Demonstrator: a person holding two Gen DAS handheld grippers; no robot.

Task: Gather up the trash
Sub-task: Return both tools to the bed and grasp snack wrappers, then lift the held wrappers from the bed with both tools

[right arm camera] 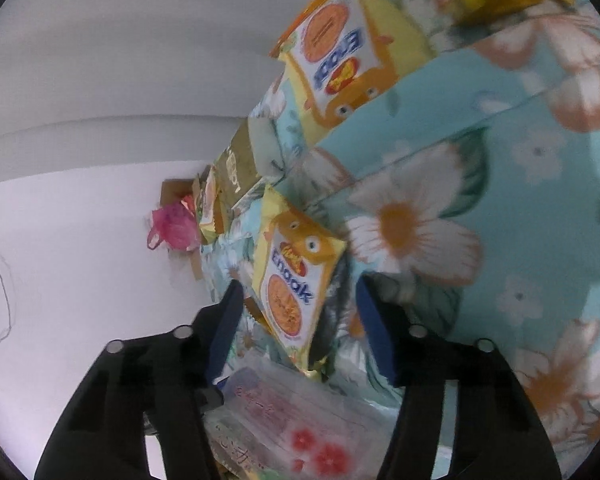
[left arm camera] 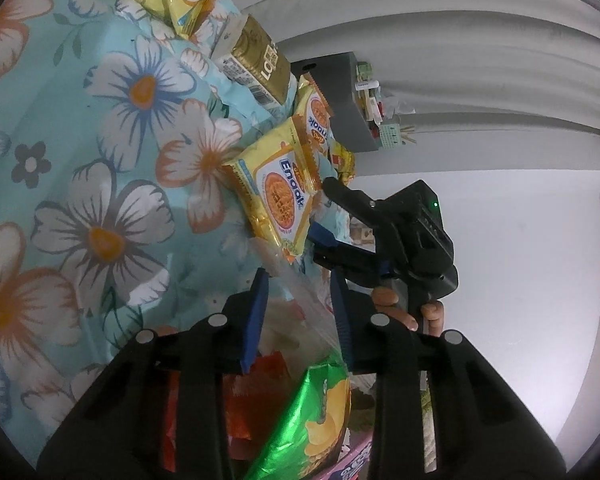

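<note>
The left gripper (left arm camera: 300,316), low in the left wrist view, has its blue jaws narrowed around the rim of a clear plastic bag (left arm camera: 296,300); whether they truly pinch it, I cannot tell. Inside already: a green foil snack packet (left arm camera: 312,420) and red wrappers (left arm camera: 260,380), so collecting is well under way. The right gripper (right arm camera: 300,328) stands half open, straddling a yellow Enaak noodle packet (right arm camera: 292,284) at centre frame, pads not yet pressing. Still left on the floral blue cloth (right arm camera: 500,200): another yellow packet (right arm camera: 340,48) at top, a gold carton (left arm camera: 260,60) upper centre.
</note>
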